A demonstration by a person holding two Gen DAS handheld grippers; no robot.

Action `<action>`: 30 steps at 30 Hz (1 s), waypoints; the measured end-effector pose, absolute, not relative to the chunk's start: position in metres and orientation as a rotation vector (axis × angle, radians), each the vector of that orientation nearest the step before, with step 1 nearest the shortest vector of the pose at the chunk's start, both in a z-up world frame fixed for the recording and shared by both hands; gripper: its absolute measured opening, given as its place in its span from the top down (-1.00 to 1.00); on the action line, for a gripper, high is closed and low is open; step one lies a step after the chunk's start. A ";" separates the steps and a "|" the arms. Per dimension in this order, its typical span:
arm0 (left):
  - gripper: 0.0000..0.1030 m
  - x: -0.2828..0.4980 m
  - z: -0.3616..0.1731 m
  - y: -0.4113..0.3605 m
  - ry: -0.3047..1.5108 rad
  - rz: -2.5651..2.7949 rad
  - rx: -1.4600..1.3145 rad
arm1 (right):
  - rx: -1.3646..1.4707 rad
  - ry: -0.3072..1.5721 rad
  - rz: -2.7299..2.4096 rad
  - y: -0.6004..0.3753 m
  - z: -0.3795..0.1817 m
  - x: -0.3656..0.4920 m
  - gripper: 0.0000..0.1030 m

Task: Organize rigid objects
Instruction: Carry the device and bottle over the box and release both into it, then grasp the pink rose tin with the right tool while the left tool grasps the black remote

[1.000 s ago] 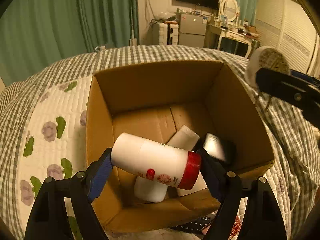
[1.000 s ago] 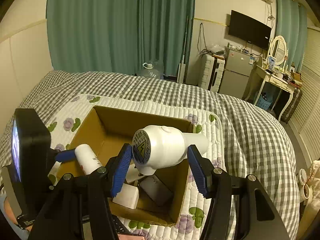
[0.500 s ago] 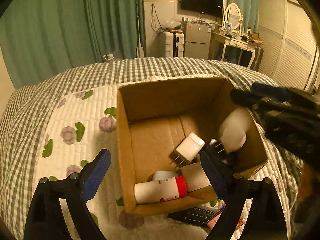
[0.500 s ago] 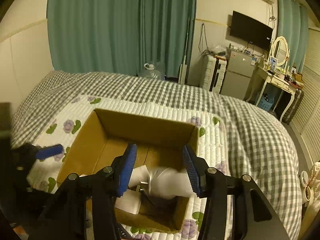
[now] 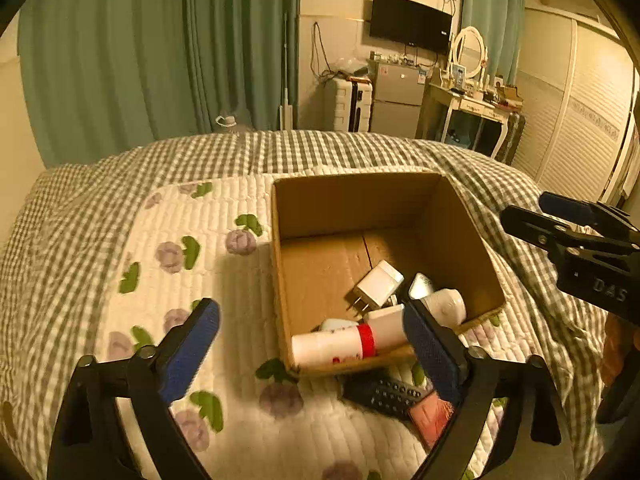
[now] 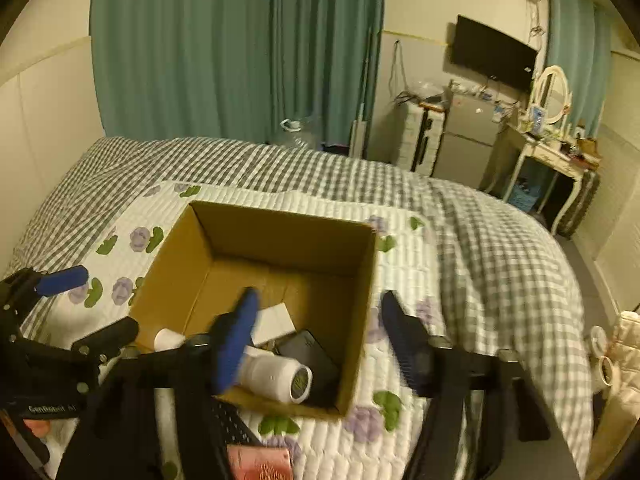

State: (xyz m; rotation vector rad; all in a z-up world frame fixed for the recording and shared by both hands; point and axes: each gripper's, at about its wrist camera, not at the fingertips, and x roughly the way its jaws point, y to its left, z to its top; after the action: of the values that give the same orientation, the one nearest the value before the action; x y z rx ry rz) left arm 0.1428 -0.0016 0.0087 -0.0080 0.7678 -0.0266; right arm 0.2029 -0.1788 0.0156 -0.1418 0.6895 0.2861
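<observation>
An open cardboard box (image 5: 460,224) (image 6: 360,308) stands on the quilted bed. Inside lie a white bottle with a red band (image 5: 340,344), a white charger plug (image 5: 378,284), a white jar (image 5: 444,304) (image 6: 278,376) and a dark flat device (image 6: 308,354). My left gripper (image 5: 312,348) is open and empty, above the box's near edge. My right gripper (image 6: 320,336) is open and empty over the box's near right part; it also shows in the left wrist view (image 5: 572,220).
A black remote (image 5: 384,394) and a pink packet (image 5: 432,420) (image 6: 260,462) lie on the floral quilt (image 5: 180,248) in front of the box. Grey checked bedding surrounds it. A dressing table (image 6: 548,152) and fridge stand beyond the bed.
Both grippers opened. The red-banded bottle and the white jar dropped into the box. Both grippers then pulled back and up from the box.
</observation>
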 end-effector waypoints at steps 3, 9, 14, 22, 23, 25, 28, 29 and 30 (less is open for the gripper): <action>-0.96 0.122 0.018 0.005 0.739 0.002 -0.016 | -0.157 0.691 0.272 -0.179 0.027 0.182 -0.43; -0.96 0.088 0.013 0.017 0.743 0.038 -0.043 | -0.132 0.779 0.252 -0.175 0.007 0.142 -0.64; -0.96 0.069 -0.015 0.021 0.771 0.033 -0.047 | -0.115 0.864 0.244 -0.169 -0.040 0.117 -0.64; -0.96 0.073 -0.073 0.027 0.877 0.041 -0.046 | -0.196 1.012 0.252 -0.151 -0.121 0.114 -0.63; -0.96 0.073 -0.076 0.027 0.884 0.040 -0.051 | -0.205 1.028 0.251 -0.150 -0.129 0.116 -0.63; -0.96 0.076 -0.081 0.025 0.895 0.043 -0.042 | -0.202 1.059 0.252 -0.149 -0.144 0.121 -0.63; -0.96 0.078 -0.085 0.021 0.902 0.041 -0.020 | -0.179 1.094 0.258 -0.151 -0.158 0.125 -0.61; -0.96 0.078 -0.086 0.019 0.906 0.039 -0.015 | -0.183 1.107 0.250 -0.151 -0.162 0.127 -0.51; -0.96 0.079 -0.086 0.017 0.913 0.038 -0.009 | -0.185 1.110 0.248 -0.151 -0.165 0.127 -0.38</action>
State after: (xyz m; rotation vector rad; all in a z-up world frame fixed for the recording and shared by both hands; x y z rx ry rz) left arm 0.0790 0.0168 -0.0865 -0.0093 0.9131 0.0377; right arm 0.1273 -0.1514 -0.1646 -0.1855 1.1100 0.2482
